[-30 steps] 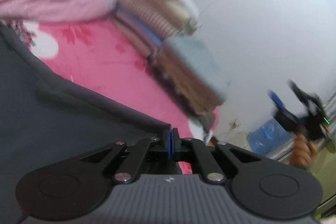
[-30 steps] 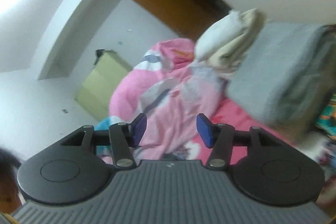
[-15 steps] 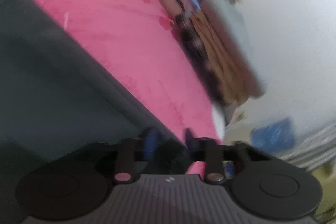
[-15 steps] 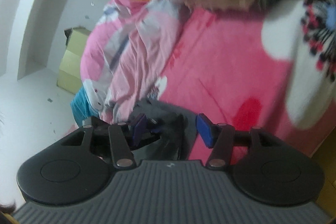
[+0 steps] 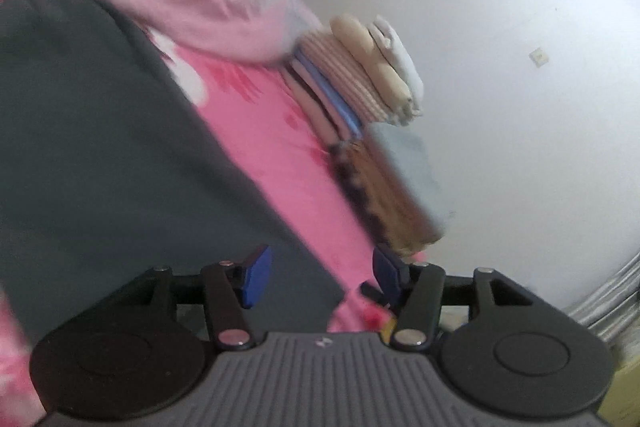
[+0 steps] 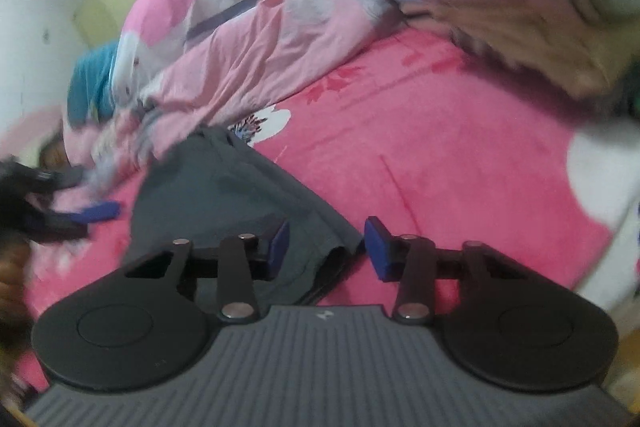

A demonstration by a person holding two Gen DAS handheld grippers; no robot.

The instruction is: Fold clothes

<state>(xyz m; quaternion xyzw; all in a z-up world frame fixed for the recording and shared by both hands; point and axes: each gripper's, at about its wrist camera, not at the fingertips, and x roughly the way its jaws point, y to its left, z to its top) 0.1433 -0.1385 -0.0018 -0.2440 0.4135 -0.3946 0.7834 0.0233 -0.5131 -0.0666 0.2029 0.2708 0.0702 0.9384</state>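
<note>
A dark grey, smooth-fabric garment (image 6: 224, 203) lies spread on a bright pink fleece blanket with a white and red flower print (image 6: 440, 155), which covers the bed. In the left wrist view the same garment (image 5: 92, 147) fills the left half of the picture, its straight edge running diagonally down toward the fingers.

The right gripper (image 6: 326, 247) sits low over the garment's near corner. Its blue-padded jaws have just been closing, yet a gap shows between them, and the folded hem lies in that gap without either pad pressing on it. The left gripper (image 5: 320, 273) has just been opening; its jaws stand apart over the garment's edge, where grey cloth meets pink blanket, with nothing clamped. In the right wrist view the left gripper (image 6: 96, 213) appears blurred at the far left, just beside the garment.

A crumpled pale pink quilt with grey and white patches (image 6: 248, 19) is heaped beyond the garment. A stack of folded clothes in cream, stripes and blue (image 5: 360, 75) rests against the white wall (image 5: 520, 87).
</note>
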